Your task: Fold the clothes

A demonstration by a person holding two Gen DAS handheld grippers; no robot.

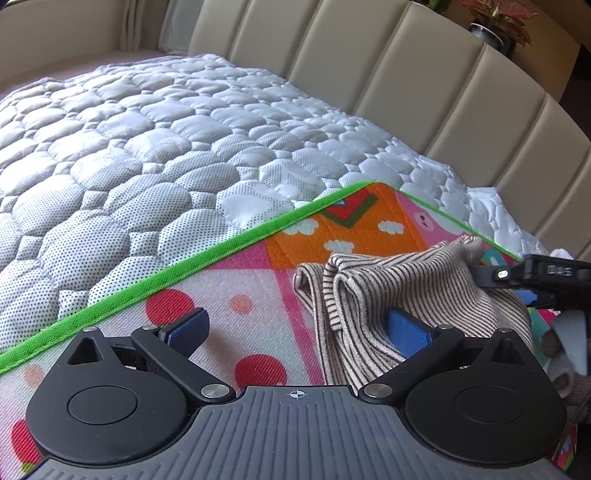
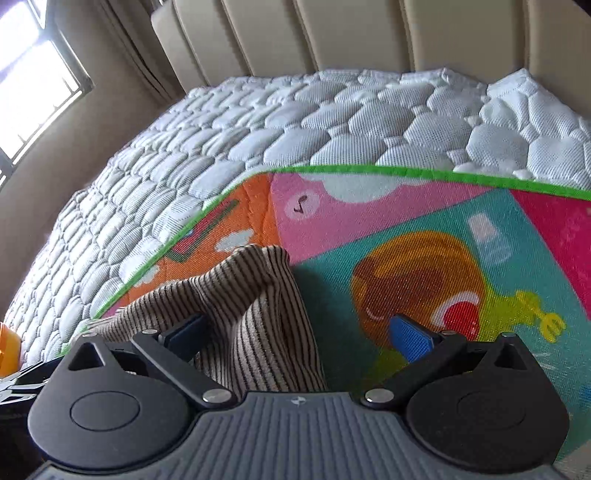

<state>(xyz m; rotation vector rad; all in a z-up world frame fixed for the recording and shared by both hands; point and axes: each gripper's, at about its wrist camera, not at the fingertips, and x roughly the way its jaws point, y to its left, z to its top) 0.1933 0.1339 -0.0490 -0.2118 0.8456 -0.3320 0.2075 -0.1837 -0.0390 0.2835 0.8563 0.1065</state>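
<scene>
Setting: quilted white mattress on a bed, beige padded headboard behind it
Garment: striped beige knit garment, bunched in loose folds on a colourful play mat, near the mat's green-edged corner
Left gripper: jaws spread wide; right blue pad against the garment's folds, left pad over bare mat
Right gripper: jaws spread wide; the garment's raised fold lies between them, nearer the left pad; pinching nothing
Mat: spread over the mattress, cartoon panels in pink, orange and teal
Background: potted plant behind the headboard, window at the left of the right wrist view
</scene>
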